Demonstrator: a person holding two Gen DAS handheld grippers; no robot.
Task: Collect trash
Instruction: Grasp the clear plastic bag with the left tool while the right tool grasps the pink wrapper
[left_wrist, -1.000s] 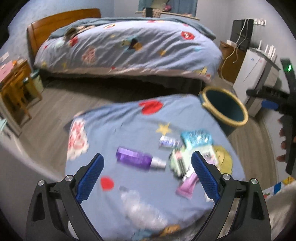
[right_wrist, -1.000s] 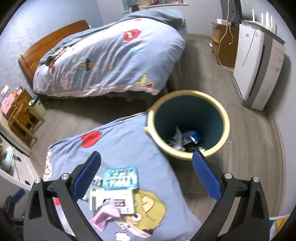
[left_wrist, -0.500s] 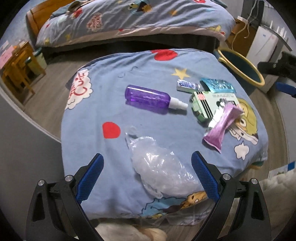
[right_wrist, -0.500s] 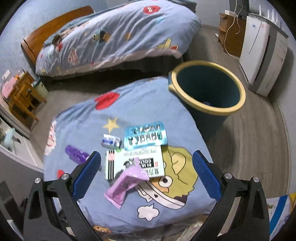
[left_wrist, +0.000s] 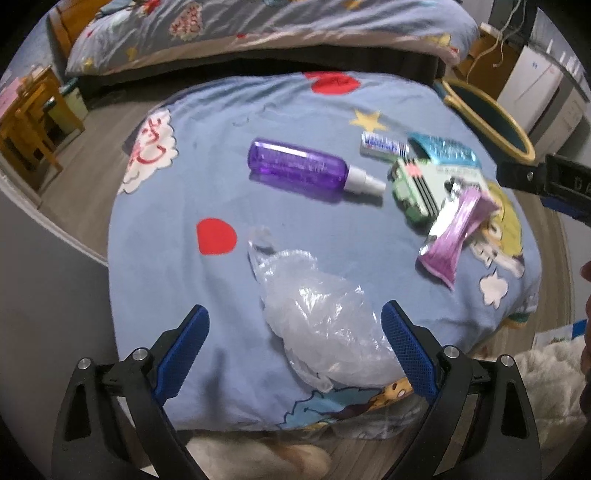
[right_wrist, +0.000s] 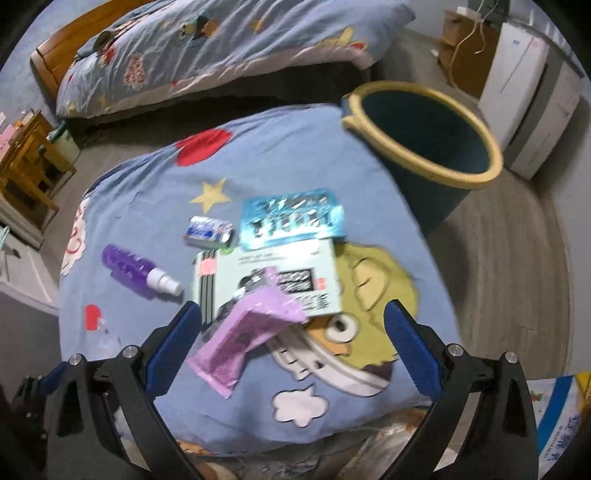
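Trash lies on a blue cartoon cloth (left_wrist: 295, 110) over a low table. In the left wrist view my open, empty left gripper (left_wrist: 295, 336) straddles a crumpled clear plastic bag (left_wrist: 325, 332). Beyond lie a purple spray bottle (left_wrist: 299, 166), a small blue-white packet (left_wrist: 384, 144), a teal foil packet (left_wrist: 443, 149), a pale green box (left_wrist: 428, 188) and a pink wrapper (left_wrist: 456, 236). In the right wrist view my open, empty right gripper (right_wrist: 291, 332) hovers over the pink wrapper (right_wrist: 243, 336) and green box (right_wrist: 280, 280). The teal bin (right_wrist: 428, 136) with a yellow rim stands at the cloth's far right.
A bed (right_wrist: 221, 44) with a matching blue duvet fills the back. A white appliance (right_wrist: 535, 96) and a wooden cabinet (right_wrist: 461, 55) stand right of the bin. Wooden furniture (left_wrist: 26, 122) stands at the left. Grey floor surrounds the table.
Both grippers have come lower and closer to the cloth. The left now frames the plastic bag. The right has swung from the bin to the pink wrapper and box.
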